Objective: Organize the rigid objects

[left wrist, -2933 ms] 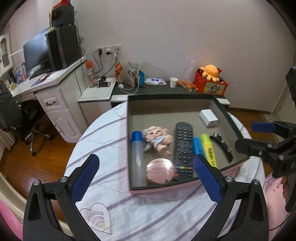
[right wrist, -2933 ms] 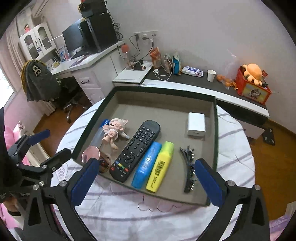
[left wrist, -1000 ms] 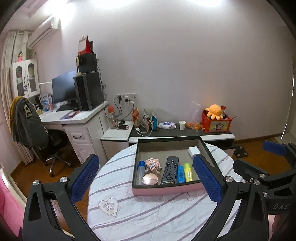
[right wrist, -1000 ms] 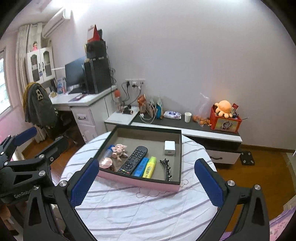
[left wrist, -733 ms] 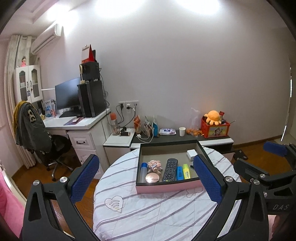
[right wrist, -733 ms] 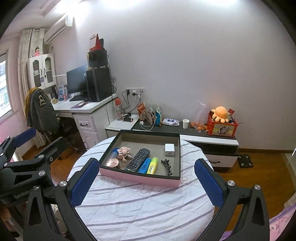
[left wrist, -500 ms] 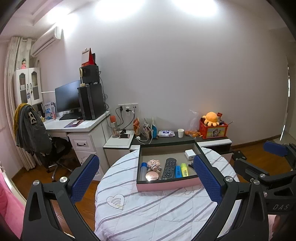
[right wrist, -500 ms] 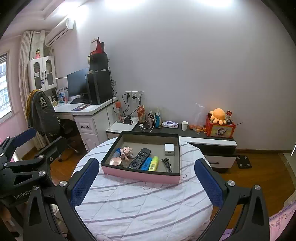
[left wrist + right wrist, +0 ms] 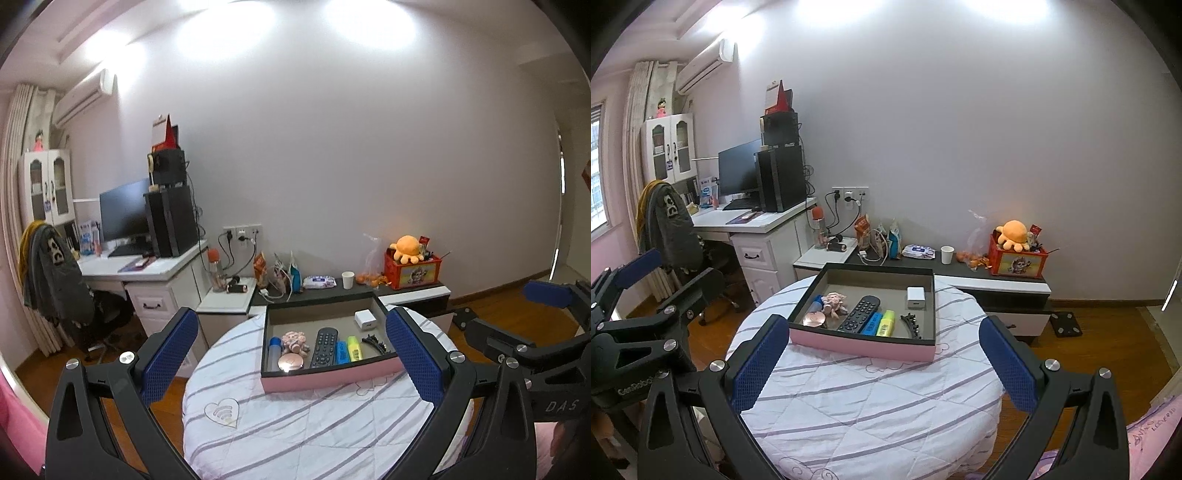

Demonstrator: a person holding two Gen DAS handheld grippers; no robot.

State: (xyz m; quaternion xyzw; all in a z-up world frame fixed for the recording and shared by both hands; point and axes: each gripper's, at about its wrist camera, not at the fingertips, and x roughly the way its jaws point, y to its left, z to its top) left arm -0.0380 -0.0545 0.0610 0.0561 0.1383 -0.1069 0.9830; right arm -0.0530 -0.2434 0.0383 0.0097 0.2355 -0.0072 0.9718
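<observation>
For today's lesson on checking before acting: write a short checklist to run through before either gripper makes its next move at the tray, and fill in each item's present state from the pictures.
1. Left gripper open and empty: ok.
2. Right gripper open and empty: ok.
3. Tray flat on the round table: ok.
4. Remote, blue highlighter and yellow highlighter side by side inside the tray: ok.
5. Grippers close enough to reach the tray: not ok, both are well back from it.
6. Items left outside the tray on the table: none seen, ok.
</observation>
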